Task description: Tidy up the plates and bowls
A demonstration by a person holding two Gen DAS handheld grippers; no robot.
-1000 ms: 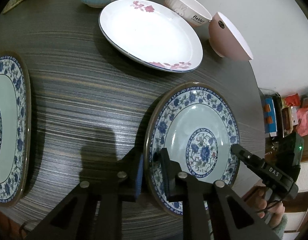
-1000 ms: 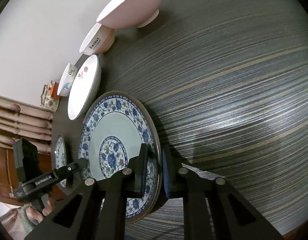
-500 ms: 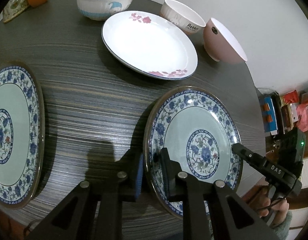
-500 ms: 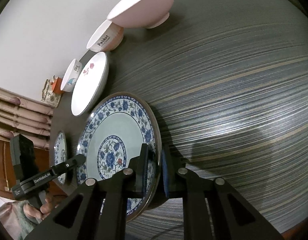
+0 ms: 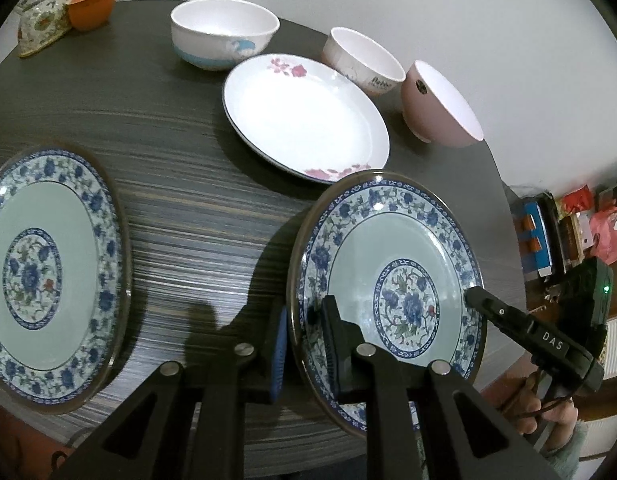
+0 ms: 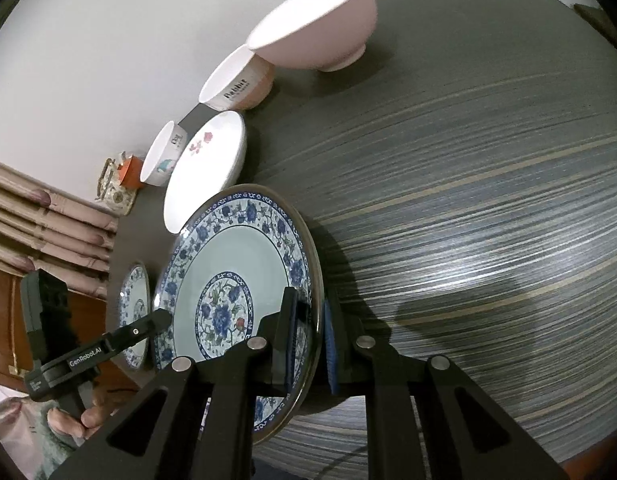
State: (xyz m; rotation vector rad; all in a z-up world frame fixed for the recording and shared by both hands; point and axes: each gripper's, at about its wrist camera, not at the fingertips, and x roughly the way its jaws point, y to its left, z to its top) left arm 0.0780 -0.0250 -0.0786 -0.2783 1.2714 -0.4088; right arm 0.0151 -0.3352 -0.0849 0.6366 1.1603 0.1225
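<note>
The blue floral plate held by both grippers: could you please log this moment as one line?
held: blue floral plate | left gripper: shut on rim | right gripper: shut on opposite rim | table: plate raised

Home dining spot, prob. a living/dining rm.
Round dark wood-grain surface [image 5: 188, 152] w/ household crockery, far-left floral teapot [image 5: 42, 26], pleated curtains [image 6: 40, 224] far left, plain white wall [image 5: 468, 20], cluttered shelf of boxes & bags [image 5: 568, 224] at right.

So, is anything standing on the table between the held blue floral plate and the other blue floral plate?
Nothing visible: only bare table lies between the held plate and the matching plate. The white plate and bowls sit farther back.
</note>
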